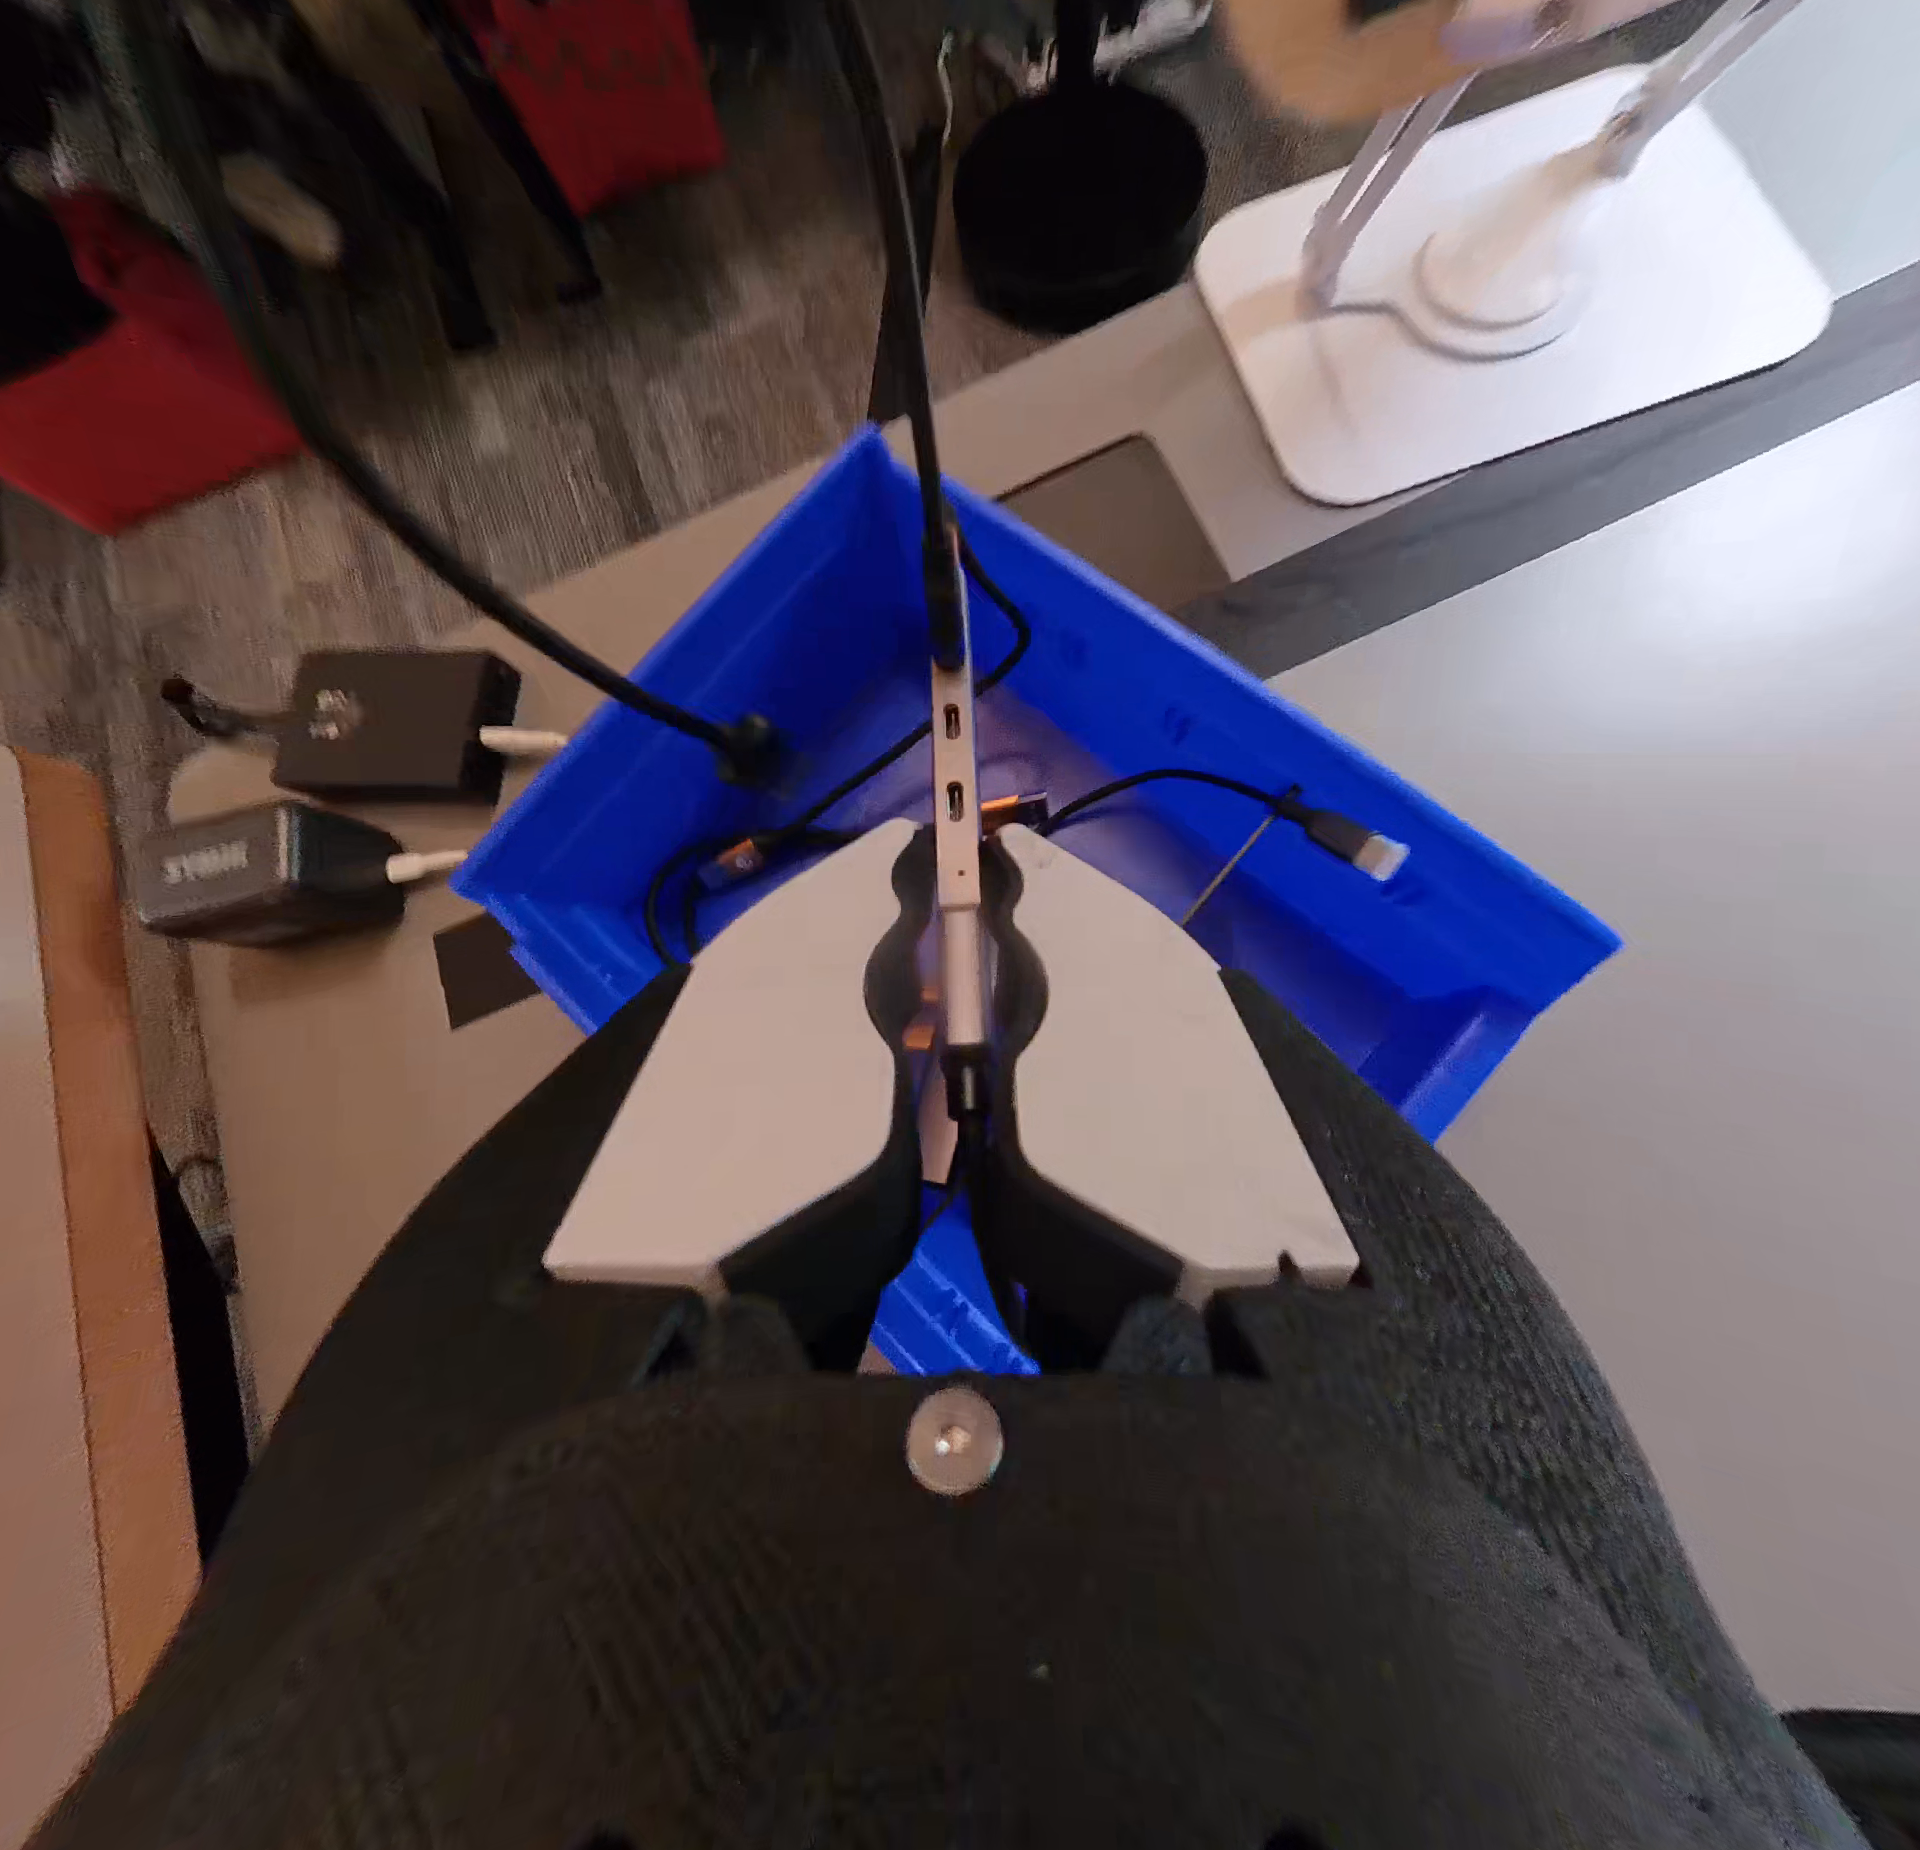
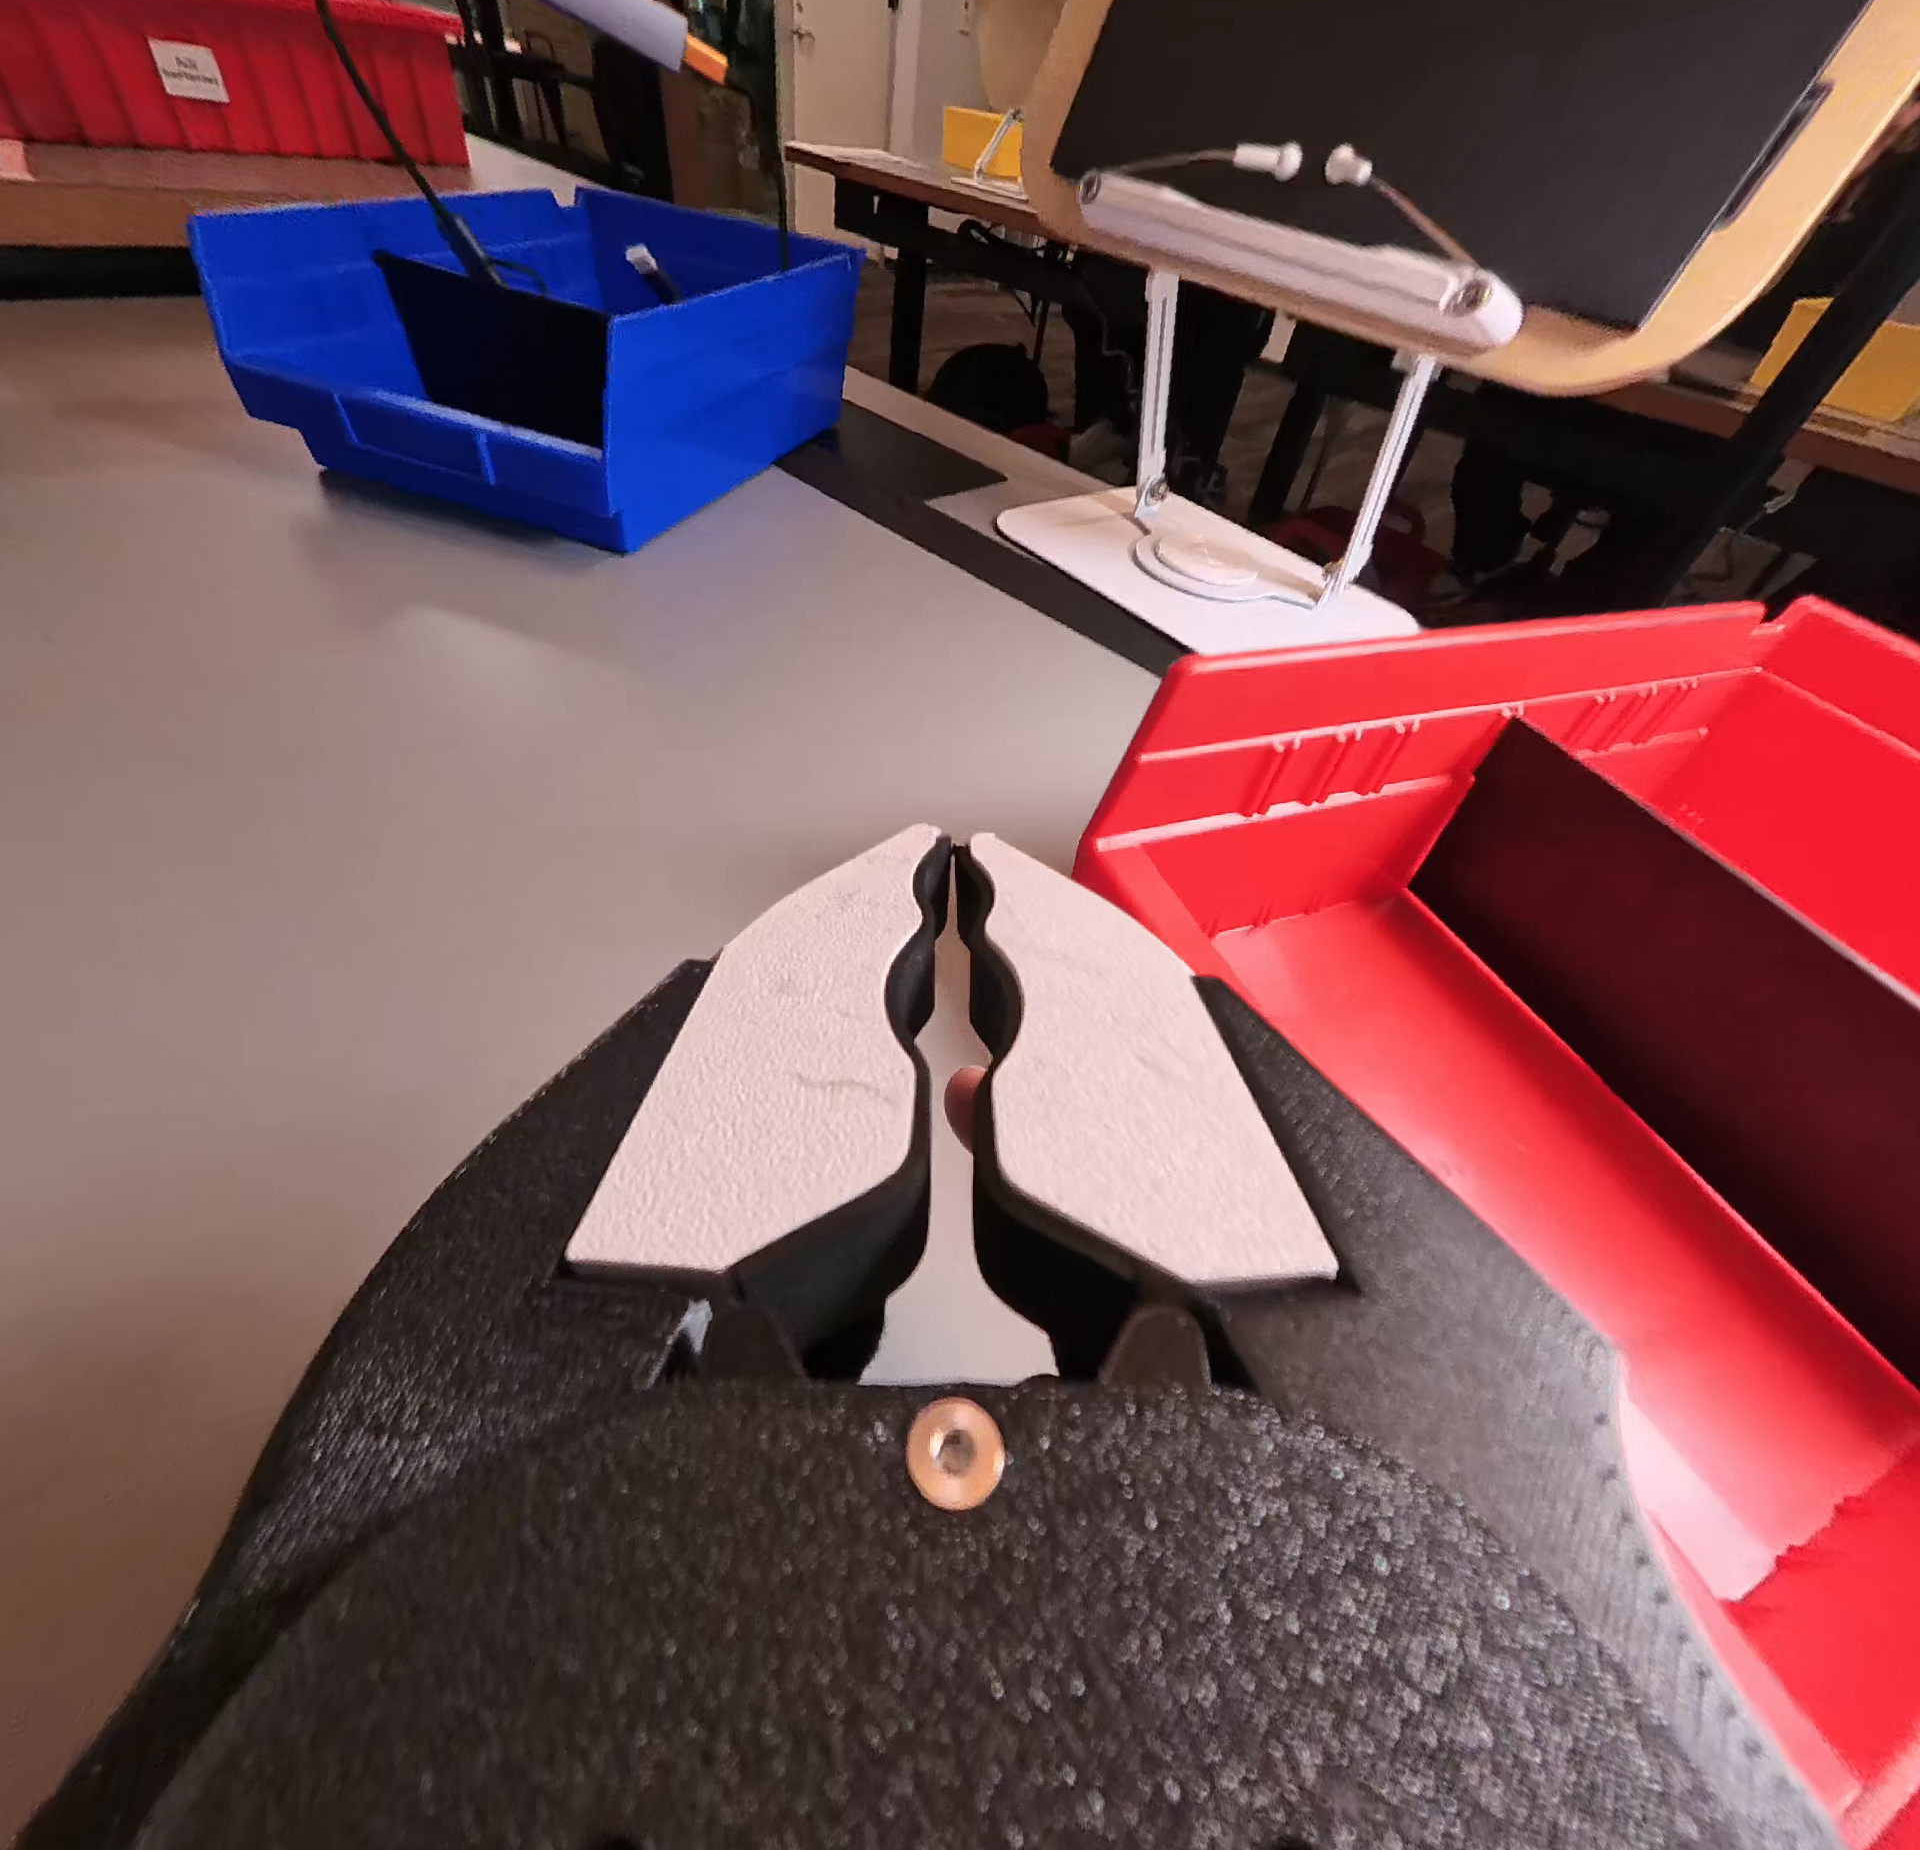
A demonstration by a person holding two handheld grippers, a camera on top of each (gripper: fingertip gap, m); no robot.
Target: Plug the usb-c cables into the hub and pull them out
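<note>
My left gripper (image 1: 958,834) is shut on a slim silver hub (image 1: 956,761) and holds it edge-up above the blue bin (image 1: 727,637). A black cable's plug (image 1: 943,595) sits in the hub's far end and the cable rises out of view. Two empty ports show on the hub's upper edge. A thin cable with an orange-trimmed plug (image 1: 738,858) and one with a silver plug (image 1: 1361,850) lie in the bin. A thick black cable (image 1: 748,740) drops into the bin. My right gripper (image 2: 953,855) is shut and empty, low over the grey table (image 2: 520,761).
A red bin (image 2: 1351,761) with a black divider sits just right of my right gripper. The blue bin (image 2: 707,387) stands at the far left of the table. A tablet on a white stand (image 2: 1195,574) is behind. Two black power adapters (image 1: 395,725) lie left of the blue bin.
</note>
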